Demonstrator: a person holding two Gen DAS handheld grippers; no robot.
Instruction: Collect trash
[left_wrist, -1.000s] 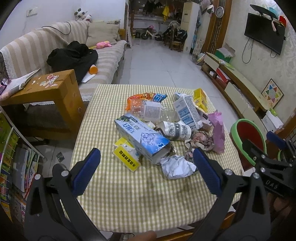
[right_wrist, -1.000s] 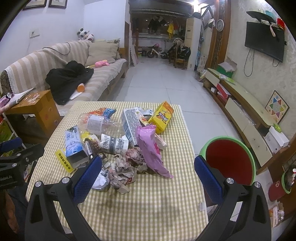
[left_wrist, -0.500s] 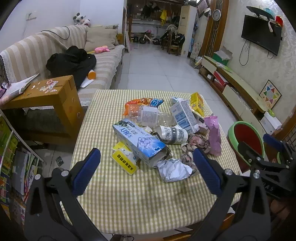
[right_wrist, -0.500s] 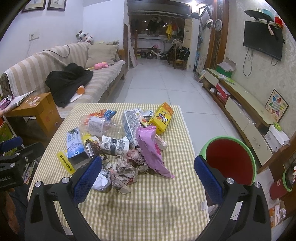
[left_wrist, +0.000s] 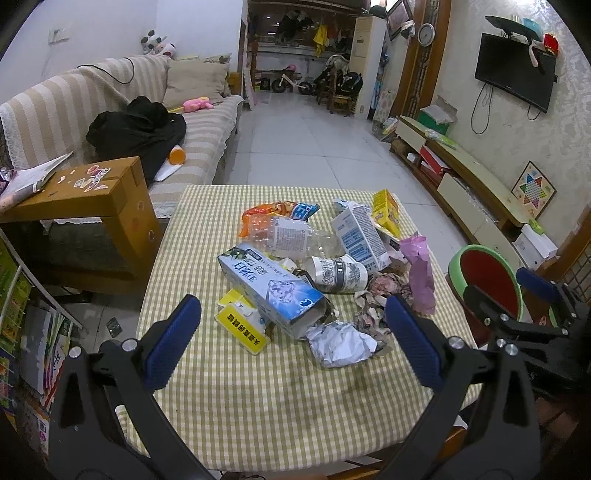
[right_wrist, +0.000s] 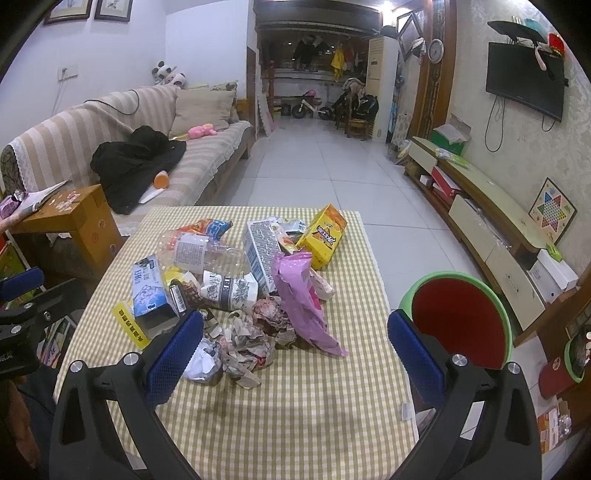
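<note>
Left wrist view shows the table (left_wrist: 258, 413) with its checked cloth, and the trash lies heaped in the middle of it, ahead of both grippers. Beside the table's right edge, on the floor, stands the green bin (right_wrist: 458, 321) with a red inside, much nearer to the right gripper (right_wrist: 295, 345) than to the left one.

The blue milk carton (left_wrist: 271, 288) lies on its side; its long axis runs from far-left to near-right, and its open end points toward the left gripper (left_wrist: 293, 338). Just beside that end lies the crumpled foil (left_wrist: 341, 343), between the spread fingers (the nearest piece, I judge).

Both grippers hover above the near table edge, level and facing forward, with jaws wide apart and holding nothing.
</note>
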